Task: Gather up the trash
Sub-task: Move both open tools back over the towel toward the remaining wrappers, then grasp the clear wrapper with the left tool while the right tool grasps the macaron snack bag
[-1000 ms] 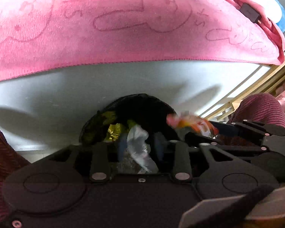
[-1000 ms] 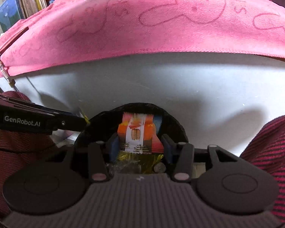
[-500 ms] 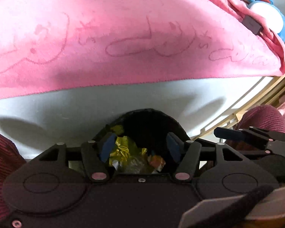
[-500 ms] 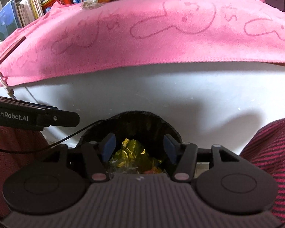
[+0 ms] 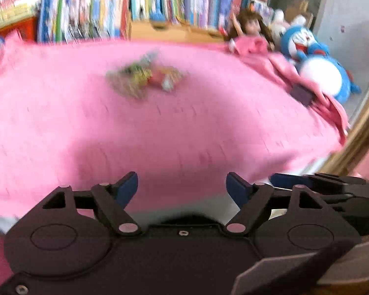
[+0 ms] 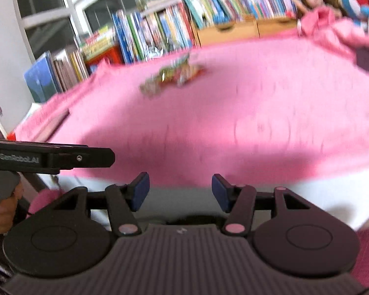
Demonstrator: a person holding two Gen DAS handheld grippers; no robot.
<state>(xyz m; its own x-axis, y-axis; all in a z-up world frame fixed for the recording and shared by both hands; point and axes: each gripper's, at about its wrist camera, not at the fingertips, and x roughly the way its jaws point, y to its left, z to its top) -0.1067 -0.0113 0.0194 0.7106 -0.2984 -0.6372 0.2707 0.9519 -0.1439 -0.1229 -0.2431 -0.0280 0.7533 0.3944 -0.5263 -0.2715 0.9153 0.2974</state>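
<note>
Your trash is a small, loose heap of crumpled wrappers (image 5: pixel 145 76), blurred here, with yellow-green, red and silvery bits showing; you cannot read any print on them. The heap lies on top of the pink cloth (image 5: pixel 184 127) that covers the table, toward its far side, in front of the row of books (image 6: pixel 160 32). From your left gripper (image 5: pixel 182 188) the wrappers sit well ahead and a little to the left; from your right gripper (image 6: pixel 180 191) they lie well ahead too, slightly left of centre (image 6: pixel 172 75). Both of your grippers hang over the near edge of the cloth, pointing forward and tilted downward, well apart from the heap. Your left gripper's jaws have just been opening and stand wide with nothing between them; your right gripper's jaws have just eased apart and are also released and empty. The 2 tools are side by side, each one's finger showing at the edge of the other's view. A blue and white plush toy (image 5: pixel 317 66) and a doll (image 5: pixel 251 28) rest at the cloth's far right.
</note>
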